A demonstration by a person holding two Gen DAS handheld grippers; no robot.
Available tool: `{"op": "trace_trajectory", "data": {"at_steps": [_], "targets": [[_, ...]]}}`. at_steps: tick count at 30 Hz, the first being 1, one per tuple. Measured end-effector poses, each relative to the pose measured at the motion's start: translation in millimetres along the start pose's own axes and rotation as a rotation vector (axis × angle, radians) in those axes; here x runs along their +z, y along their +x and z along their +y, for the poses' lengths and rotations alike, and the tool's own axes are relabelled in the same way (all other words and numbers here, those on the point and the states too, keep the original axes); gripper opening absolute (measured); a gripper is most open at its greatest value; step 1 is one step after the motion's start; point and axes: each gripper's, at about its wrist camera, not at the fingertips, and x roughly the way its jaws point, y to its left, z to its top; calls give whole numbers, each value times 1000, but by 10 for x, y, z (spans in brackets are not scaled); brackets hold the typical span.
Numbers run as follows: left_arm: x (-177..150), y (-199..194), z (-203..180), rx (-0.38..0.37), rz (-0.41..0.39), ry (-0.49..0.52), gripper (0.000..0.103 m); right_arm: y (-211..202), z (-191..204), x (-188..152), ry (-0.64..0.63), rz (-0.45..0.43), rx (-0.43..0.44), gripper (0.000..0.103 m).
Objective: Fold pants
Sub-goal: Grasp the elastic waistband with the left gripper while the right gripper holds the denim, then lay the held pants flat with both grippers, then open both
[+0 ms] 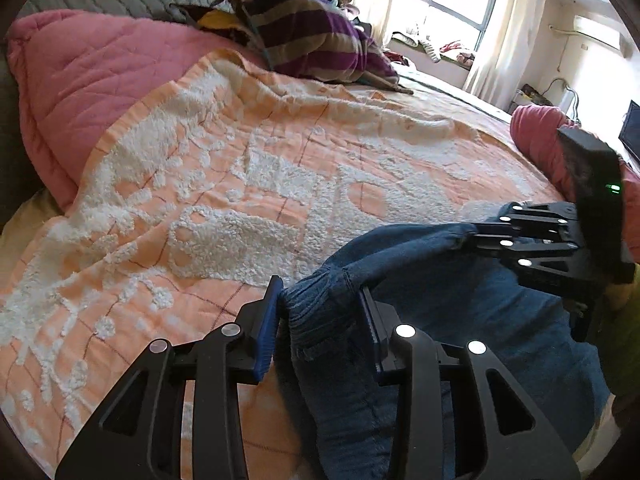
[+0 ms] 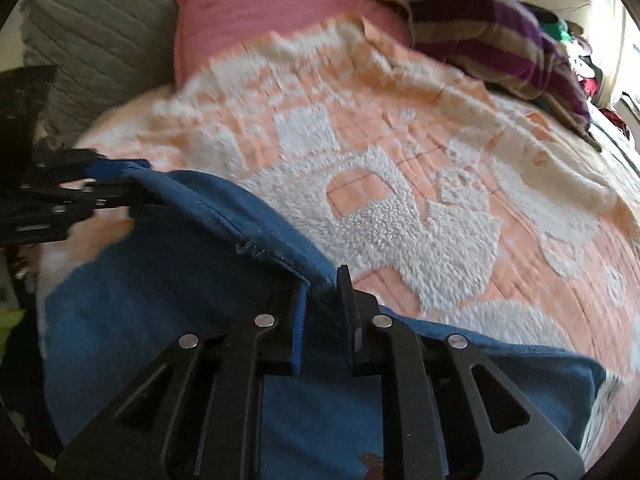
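**A:** Pants (image 1: pixel 420 288), blue denim, lie at the near edge of the bed, hanging toward the bottom of both views; which hand has them?

**B:** Both; the left gripper (image 1: pixel 320 320) is clamped on a bunched ribbed band at one end of the lifted edge; the right gripper (image 2: pixel 322 312) has its jaws nearly together on a thin seamed fold at the other end.

**A:** How does the long axis run?

**B:** In the left wrist view the held edge runs from the jaws toward two o'clock, to the other gripper; neither hand is nearer; the cloth sags between them.

**A:** Where could the fold go?

**B:** Toward twelve o'clock, I judge, onto the orange-and-white tufted bedspread (image 1: pixel 240 184); that stretch looks bare.

**A:** Anything in the way?

**B:** A pink quilt (image 1: pixel 100 80) at ten o'clock and a striped blanket (image 1: pixel 312 36) at twelve, both well apart.
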Motion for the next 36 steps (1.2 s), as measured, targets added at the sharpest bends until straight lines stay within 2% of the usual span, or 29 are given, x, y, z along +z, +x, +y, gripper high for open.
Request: {"op": "trace_trajectory", "data": {"at_steps": [9,18,27,36], "targets": [[-174,-427,-218,-36,-54,33,34,-723,307,-332,5,-104,16,8],[-565,-889,-346,-38,-85,54,34,-1096,804,-784,-10,-103,94,8],[-953,-1036,-341,12,-45,34,34,-1114,1272,-1111,-46,-43,176,8],[-1156,-1069,-267,23,3,15,35,-1002,1594,-1297,-113,21,183,8]]}}
